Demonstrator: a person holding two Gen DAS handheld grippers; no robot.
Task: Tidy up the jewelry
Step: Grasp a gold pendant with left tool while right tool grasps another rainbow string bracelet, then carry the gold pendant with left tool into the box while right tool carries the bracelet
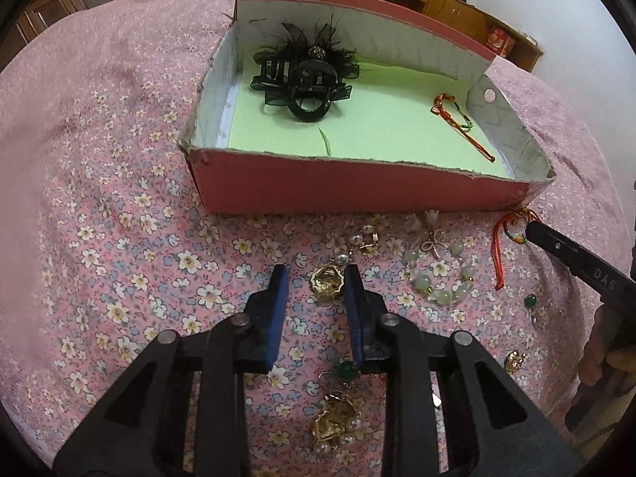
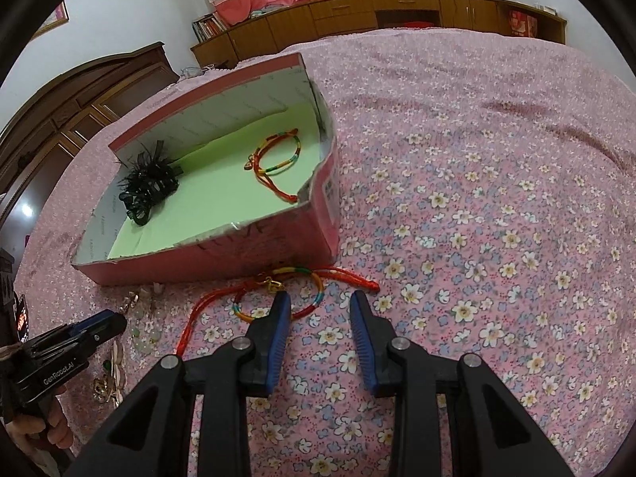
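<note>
A pink box (image 1: 357, 189) with a green floor holds a black feathered hair clip (image 1: 304, 75) and a red braided bracelet (image 1: 457, 117). My left gripper (image 1: 316, 278) is open, with a gold pearl earring (image 1: 326, 283) between its fingers on the bedspread. A jade bead bracelet (image 1: 439, 278) lies to its right. My right gripper (image 2: 320, 304) is open over a second rainbow cord bracelet (image 2: 310, 294) lying in front of the box (image 2: 222, 254); its left fingertip touches the loop.
The floral pink bedspread (image 2: 477, 198) covers the bed. More earrings (image 1: 336, 417), a green stone piece (image 1: 345, 369) and a flower brooch (image 1: 427, 226) lie near the left gripper. A wooden cabinet (image 2: 357, 12) stands behind.
</note>
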